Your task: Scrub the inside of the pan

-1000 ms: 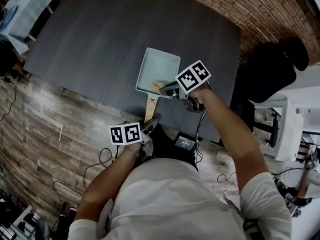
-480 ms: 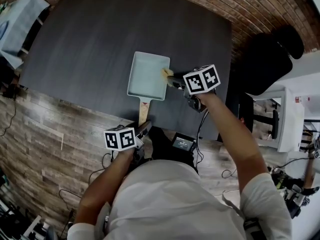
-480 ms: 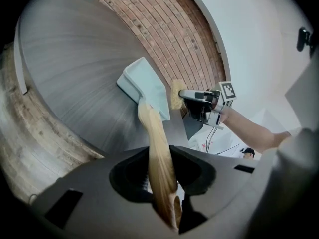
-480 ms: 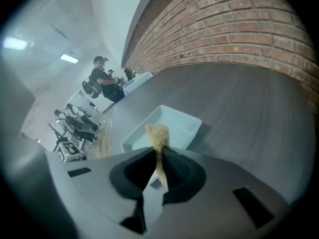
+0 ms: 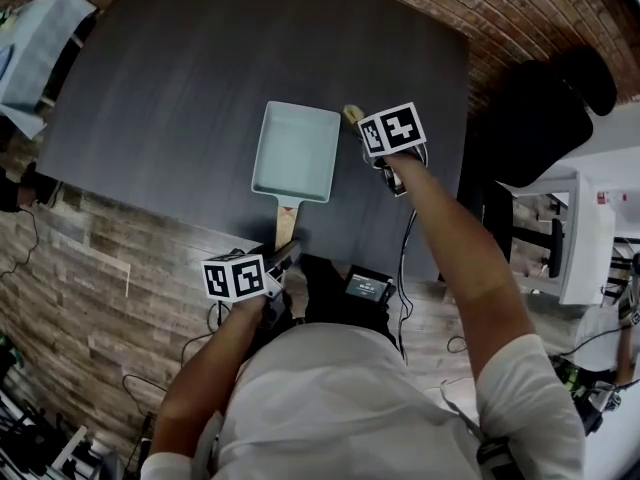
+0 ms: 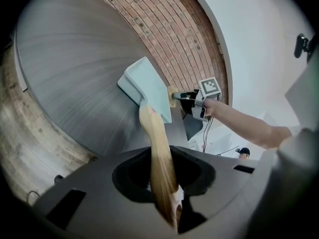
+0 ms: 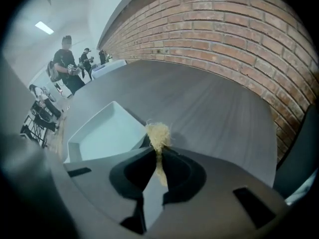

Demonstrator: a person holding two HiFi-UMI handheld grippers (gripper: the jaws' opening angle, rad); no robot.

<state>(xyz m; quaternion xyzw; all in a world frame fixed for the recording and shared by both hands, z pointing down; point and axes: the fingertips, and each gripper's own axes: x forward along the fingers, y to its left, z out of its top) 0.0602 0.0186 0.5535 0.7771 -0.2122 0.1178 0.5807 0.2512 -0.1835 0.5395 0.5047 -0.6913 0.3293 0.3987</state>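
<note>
1. The pan (image 5: 297, 153) is a pale blue-green box shape with a wooden handle (image 5: 285, 226). It lies flat on the dark table (image 5: 180, 78). Its inside looks bare.
2. The handle points away from the pan toward the person. Its end reaches the table's near edge.
3. The left gripper (image 6: 166, 185) is at the handle's end, on the person's side of the pan. Its two jaws pinch the wood, which runs right between them.
4. The right gripper (image 7: 158, 153) is just beside the pan's far right corner, outside the rim. Its jaws are squeezed together on a yellow scrubber (image 5: 351, 114). A fuzzy tuft of it sticks out past the tips.
5. The scrubber is over bare table next to the pan, not inside it. I cannot tell if it touches the table.
6. Past the far side of the pan there is lots of bare table, all the way to the brick wall (image 7: 224, 34).
7. To the left of the pan there is also a wide bare part of the table.
8. To the right of the pan there is only a narrower strip before the table's right edge. A black chair (image 5: 545, 118) sits beyond that edge.
9. On the near side of the pan there is just a short strip of table. Then comes the edge and the wooden floor (image 5: 90, 268).
10. Some people (image 7: 65, 66) stand far off, well past the pan.
</note>
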